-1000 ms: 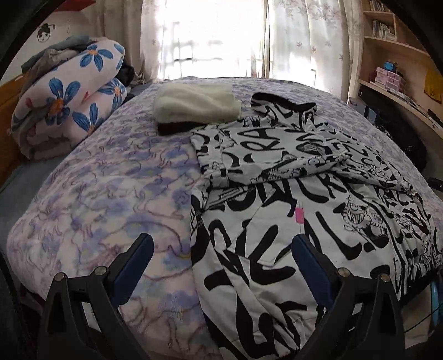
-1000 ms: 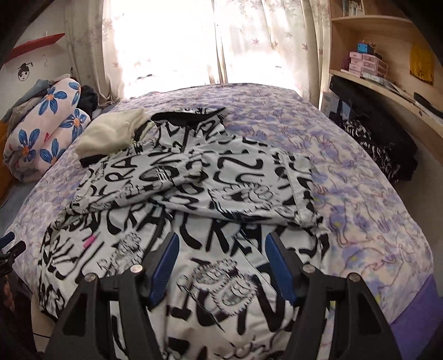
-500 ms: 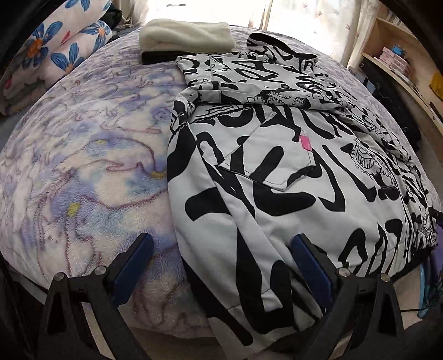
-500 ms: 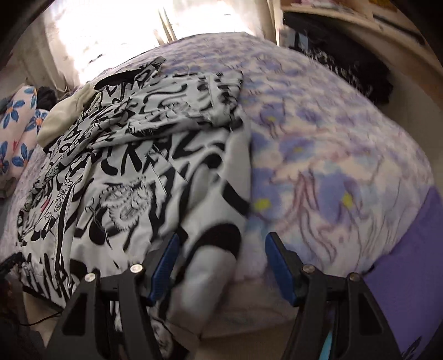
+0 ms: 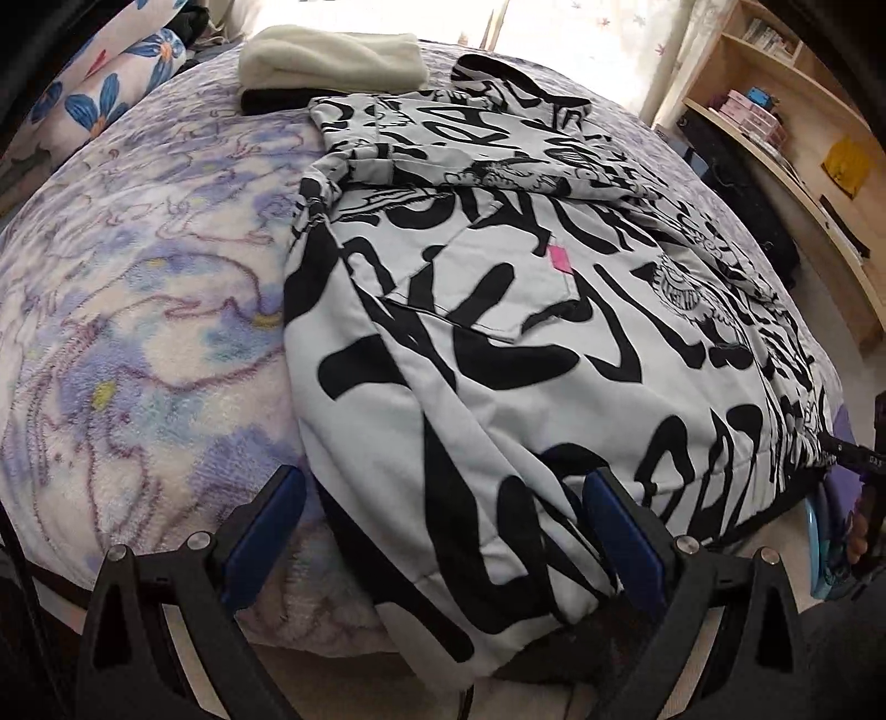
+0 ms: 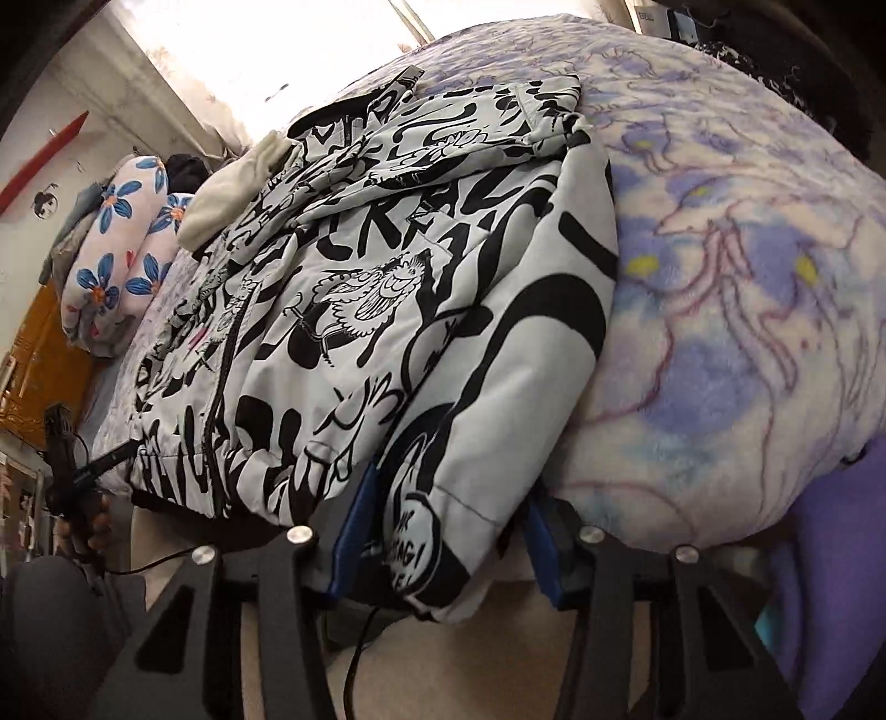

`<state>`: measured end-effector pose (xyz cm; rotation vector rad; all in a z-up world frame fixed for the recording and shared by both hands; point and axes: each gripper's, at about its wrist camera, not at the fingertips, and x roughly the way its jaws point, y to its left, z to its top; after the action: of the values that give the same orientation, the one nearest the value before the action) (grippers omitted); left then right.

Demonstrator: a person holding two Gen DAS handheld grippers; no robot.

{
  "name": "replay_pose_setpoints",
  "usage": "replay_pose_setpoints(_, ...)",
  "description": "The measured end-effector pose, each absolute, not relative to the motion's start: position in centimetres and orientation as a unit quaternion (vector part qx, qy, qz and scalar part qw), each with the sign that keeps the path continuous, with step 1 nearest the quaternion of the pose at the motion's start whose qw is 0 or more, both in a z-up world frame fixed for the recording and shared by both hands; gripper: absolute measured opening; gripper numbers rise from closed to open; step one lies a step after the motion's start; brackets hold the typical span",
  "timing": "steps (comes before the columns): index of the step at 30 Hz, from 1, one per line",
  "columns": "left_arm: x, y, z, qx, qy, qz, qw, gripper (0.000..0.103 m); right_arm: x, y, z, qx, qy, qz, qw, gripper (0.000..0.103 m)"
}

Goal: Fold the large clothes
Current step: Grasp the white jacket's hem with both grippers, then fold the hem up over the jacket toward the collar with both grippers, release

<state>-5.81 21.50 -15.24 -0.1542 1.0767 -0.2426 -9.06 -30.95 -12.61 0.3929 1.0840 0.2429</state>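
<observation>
Closing right gripper [image 6: 443,520] jaws around jacket [image 6: 387,288] hem; left gripper [image 5: 443,531] jaws released, hem corner hidden.

The jacket [image 5: 498,332] lies on the bed [image 5: 138,304], its hem overhanging the near edge; a folded towel [image 5: 332,55] lies behind it.

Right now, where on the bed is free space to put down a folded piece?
Bare blanket lies left of the jacket, below the cream bundle. In the right wrist view, more bare blanket lies right of the jacket. The middle and near edge are crowded.
</observation>
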Motion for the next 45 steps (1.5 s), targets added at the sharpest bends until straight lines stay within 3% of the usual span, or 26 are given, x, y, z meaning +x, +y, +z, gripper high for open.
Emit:
replay_pose_setpoints(5,-6.0,21.1,-15.6,-0.069,0.508,-0.12,0.85,0.098,-8.7,-29.5,-12.4,0.157,0.514,0.12,0.835,0.032)
replay_pose_setpoints(6,-6.0,21.1,-15.7,-0.073,0.507,-0.119,0.851,0.094,-8.6,-29.3,-12.3,0.151,0.512,0.119,0.837,0.03)
replay_pose_setpoints(8,-6.4,21.1,-15.7,-0.081,0.504,-0.118,0.852,0.079,-8.6,-29.0,-12.0,0.146,0.508,0.118,0.841,0.023)
replay_pose_setpoints(10,-6.5,20.9,-15.5,-0.081,0.507,-0.12,0.849,0.051,-8.5,-28.8,-11.7,0.141,0.502,0.117,0.845,0.02)
replay_pose_setpoints(13,-6.5,20.5,-14.8,-0.081,0.511,-0.114,0.848,0.028,-8.6,-28.6,-10.9,0.142,0.49,0.117,0.852,0.016)
replay_pose_setpoints(17,-5.9,21.2,-13.5,-0.133,0.518,-0.104,0.839,0.011,-9.1,-28.7,-8.7,0.155,0.451,0.124,0.87,0.014)
replay_pose_setpoints(24,-7.3,21.3,-9.4,-0.153,0.493,-0.109,0.85,0.008,-11.2,-29.5,-4.8,0.176,0.395,0.146,0.89,0.013)
replay_pose_setpoints(34,-9.1,23.4,-6.5,-0.228,0.492,-0.127,0.831,0.007,-12.4,-31.9,-2.9,0.227,0.378,0.167,0.882,0.013)
replay_pose_setpoints(45,3.0,24.1,-1.2,-0.267,0.431,-0.133,0.852,0.007,-0.2,-34.3,2.2,0.293,0.322,0.17,0.884,0.013)
